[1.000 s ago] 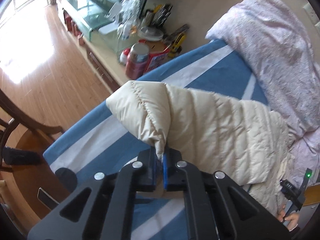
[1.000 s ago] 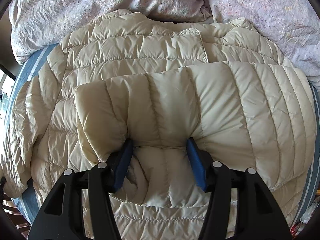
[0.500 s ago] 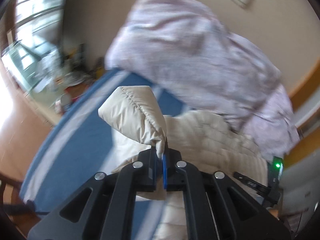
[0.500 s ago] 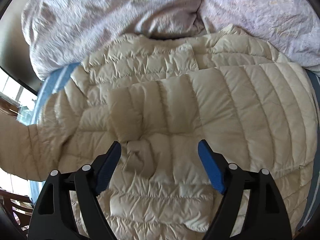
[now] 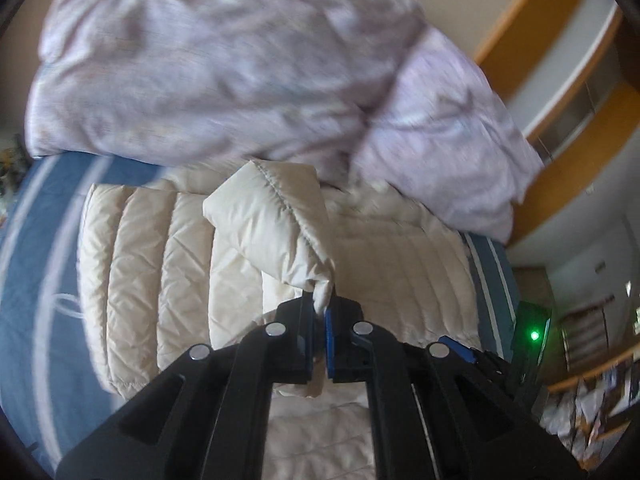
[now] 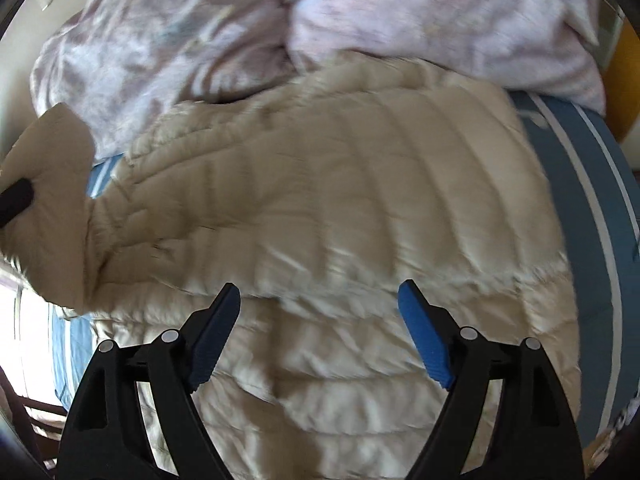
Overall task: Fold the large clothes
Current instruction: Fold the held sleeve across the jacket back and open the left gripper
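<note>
Down jacket (image 6: 340,184) on bed: one side folded in | left gripper (image 5: 319,312) pinching sleeve cuff (image 5: 322,292), lifted over body | right gripper (image 6: 319,300) wide, empty | final folds remain

Both wrist views look steeply down, close over the same somewhat blurred jacket (image 5: 168,264) and bedding (image 6: 400,12).

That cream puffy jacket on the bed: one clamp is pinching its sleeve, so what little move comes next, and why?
Probably carry the sleeve end a little further across and lay it on the cream quilted puffer jacket. The left gripper is shut on the cuff and holds the sleeve lifted above the jacket's body, which lies flat on the blue striped bedsheet. The right gripper is open and empty, hovering above.
</note>
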